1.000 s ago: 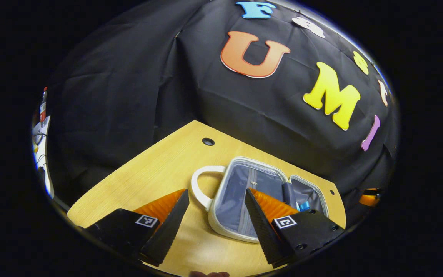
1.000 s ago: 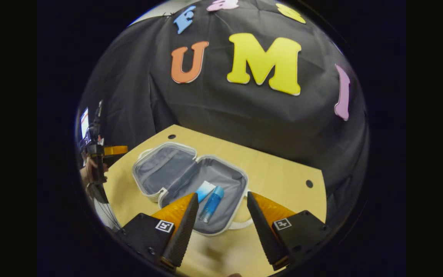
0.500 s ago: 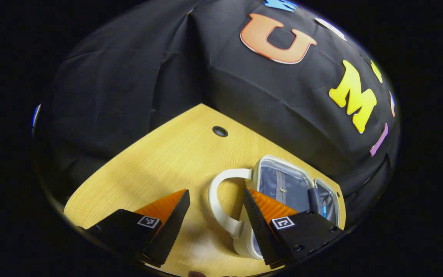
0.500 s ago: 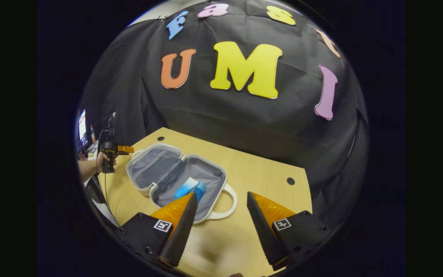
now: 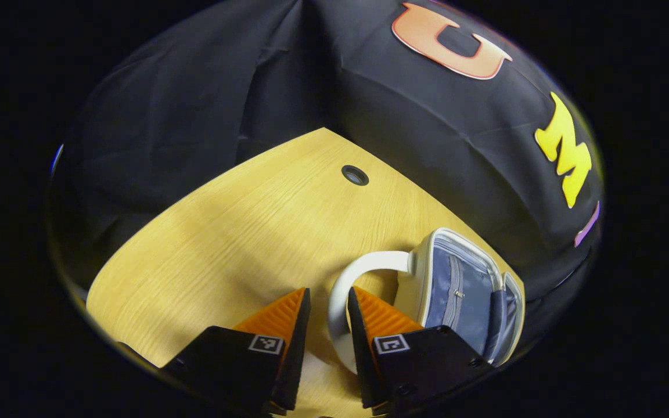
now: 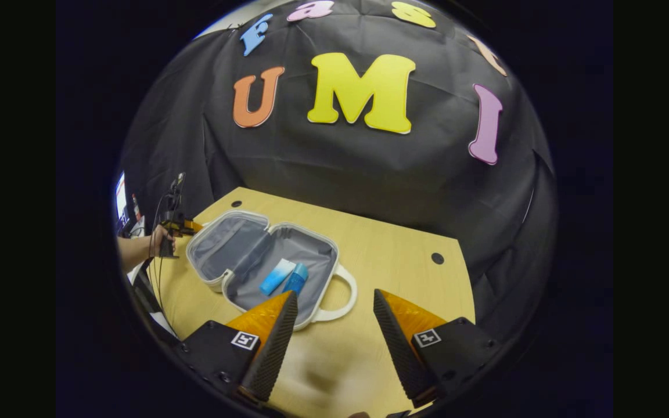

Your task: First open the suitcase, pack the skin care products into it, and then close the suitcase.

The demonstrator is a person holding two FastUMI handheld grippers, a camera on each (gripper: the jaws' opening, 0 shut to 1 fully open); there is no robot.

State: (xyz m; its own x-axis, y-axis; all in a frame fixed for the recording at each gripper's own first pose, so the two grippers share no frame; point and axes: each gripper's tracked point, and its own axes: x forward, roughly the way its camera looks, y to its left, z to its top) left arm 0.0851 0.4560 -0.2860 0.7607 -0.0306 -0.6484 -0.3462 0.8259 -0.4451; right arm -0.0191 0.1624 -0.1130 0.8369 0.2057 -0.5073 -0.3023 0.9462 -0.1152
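Observation:
The white suitcase [image 6: 306,231] lies open on the table, its grey lining facing up. In its nearer half lie a blue bottle [image 6: 295,281] and a pale blue tube [image 6: 277,277]. My left gripper [image 5: 328,290] straddles the white carry handle [image 5: 363,264] of the far half [image 5: 410,290]. Its jaws stand narrow, and a sliver of table shows beside the handle. In the right gripper view that left gripper [image 6: 180,225] sits at the case's left edge, held by a hand [image 6: 157,237]. My right gripper [image 6: 334,293] hovers open and holds nothing, in front of the near handle [image 6: 343,290].
The wooden table [image 6: 398,255] has cable holes at the back left [image 5: 355,175] and at the right [image 6: 437,258]. The black cloth wall closes off the back. Cables and a screen sit past the table's left edge [image 6: 122,203].
My left gripper moved in over the suitcase handle and its fingers closed from wide to narrow around it. The right gripper drew back a little from the case, still open.

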